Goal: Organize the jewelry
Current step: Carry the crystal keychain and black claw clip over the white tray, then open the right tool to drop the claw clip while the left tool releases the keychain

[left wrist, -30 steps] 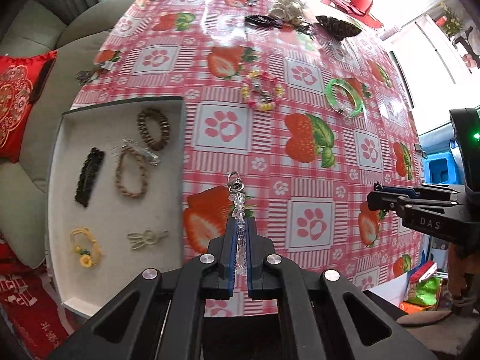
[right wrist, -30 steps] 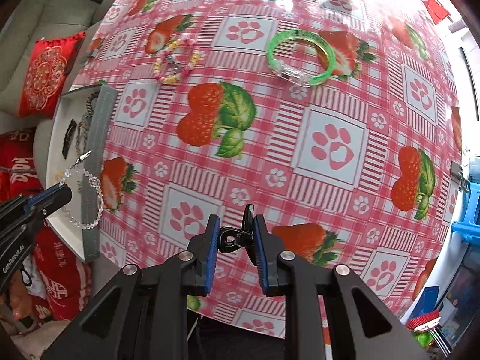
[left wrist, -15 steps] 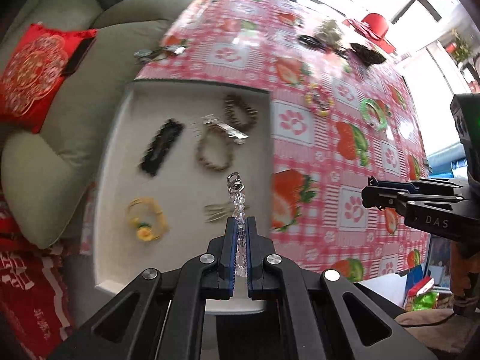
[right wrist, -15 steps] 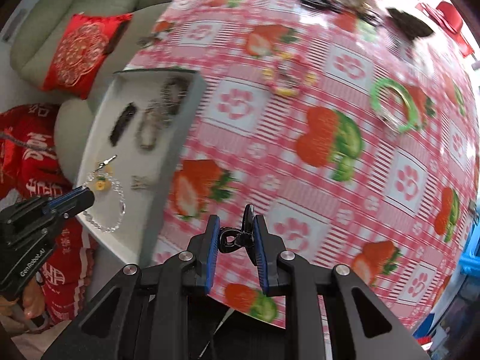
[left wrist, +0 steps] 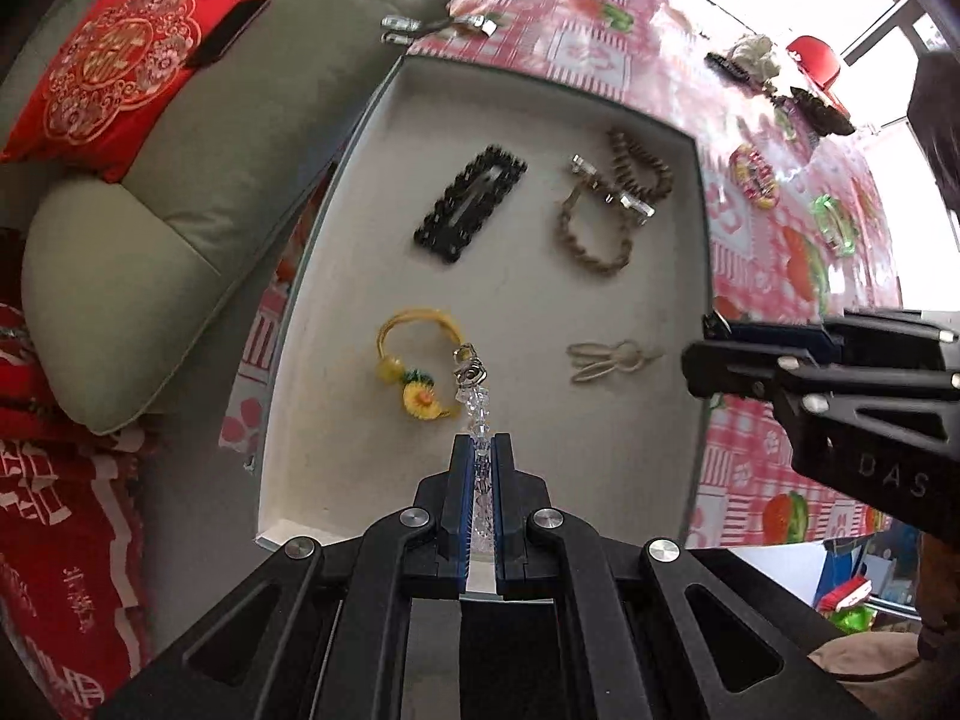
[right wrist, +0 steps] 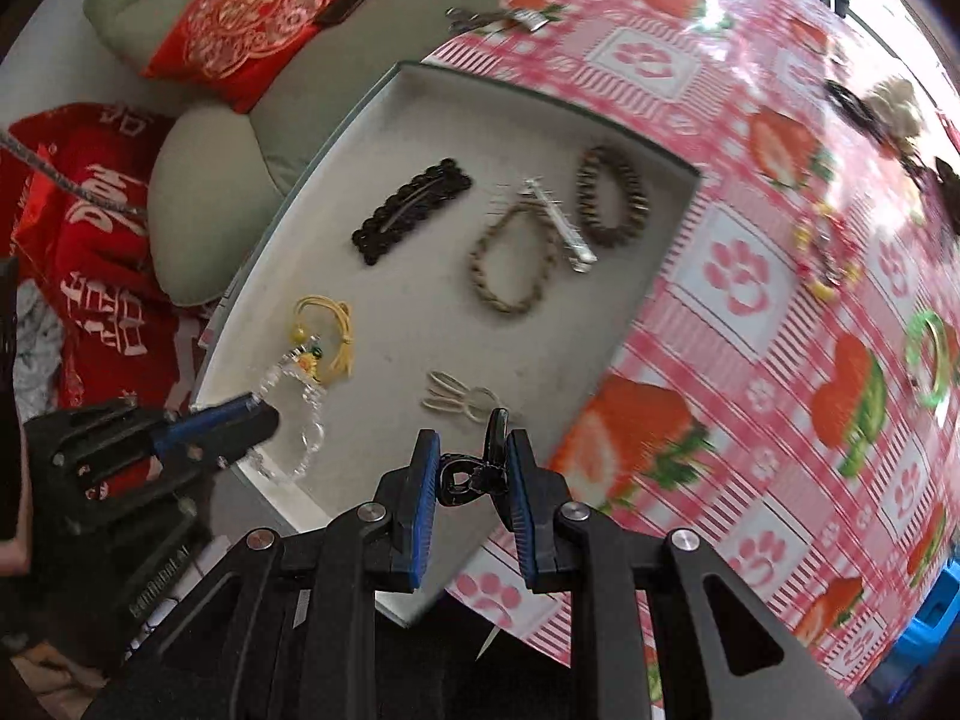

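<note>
Left gripper (left wrist: 478, 450) clamped on clear bead bracelet (left wrist: 474, 402), jaws nearly closed with only the bead strand between the blue pads; clasp end sticks out ahead of the tips, rest of the loop hangs below, seen in right view (right wrist: 300, 420). Hovers over near-left part of white tray (left wrist: 360, 480), right by the yellow flower hair tie (left wrist: 414, 360); contact with it can't be confirmed. Right gripper (right wrist: 468, 468) pinching small black claw clip (right wrist: 474, 462), jaws partly open to clip width, held above near edge of tray, close to pale bunny-shaped clip (right wrist: 462, 399). In tray, far side: black snap clip (right wrist: 411, 210), braided tan bracelet (right wrist: 510, 267), silver bar clip (right wrist: 561, 228), brown bead bracelet (right wrist: 612, 204). Out on strawberry tablecloth (right wrist: 738, 276) to the right: green bangle (right wrist: 927, 357) and multicolour bead bracelet (right wrist: 825, 258).
</note>
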Tool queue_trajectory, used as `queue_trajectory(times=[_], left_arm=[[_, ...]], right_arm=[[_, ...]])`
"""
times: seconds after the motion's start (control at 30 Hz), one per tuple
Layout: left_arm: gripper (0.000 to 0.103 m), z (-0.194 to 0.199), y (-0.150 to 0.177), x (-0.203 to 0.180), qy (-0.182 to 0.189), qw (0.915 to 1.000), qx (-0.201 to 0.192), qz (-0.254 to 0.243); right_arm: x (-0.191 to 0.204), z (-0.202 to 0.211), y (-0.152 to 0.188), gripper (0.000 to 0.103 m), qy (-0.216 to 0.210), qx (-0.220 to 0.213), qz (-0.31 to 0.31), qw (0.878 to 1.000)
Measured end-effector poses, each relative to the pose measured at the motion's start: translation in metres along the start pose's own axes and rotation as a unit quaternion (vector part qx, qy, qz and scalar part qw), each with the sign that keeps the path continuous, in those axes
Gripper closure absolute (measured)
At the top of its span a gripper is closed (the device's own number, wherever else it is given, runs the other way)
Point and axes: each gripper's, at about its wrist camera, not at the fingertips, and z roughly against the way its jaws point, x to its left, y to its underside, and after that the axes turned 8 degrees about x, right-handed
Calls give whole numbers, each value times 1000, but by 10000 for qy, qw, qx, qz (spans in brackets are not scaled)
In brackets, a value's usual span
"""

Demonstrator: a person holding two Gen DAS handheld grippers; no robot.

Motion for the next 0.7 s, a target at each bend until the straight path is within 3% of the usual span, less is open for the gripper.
queue_trajectory(times=[0.7], left_arm=[[92,-45,-10,9,-297,9992,248,70]], right_arm=[[10,-58,-62,78,481,375,-182,9980]])
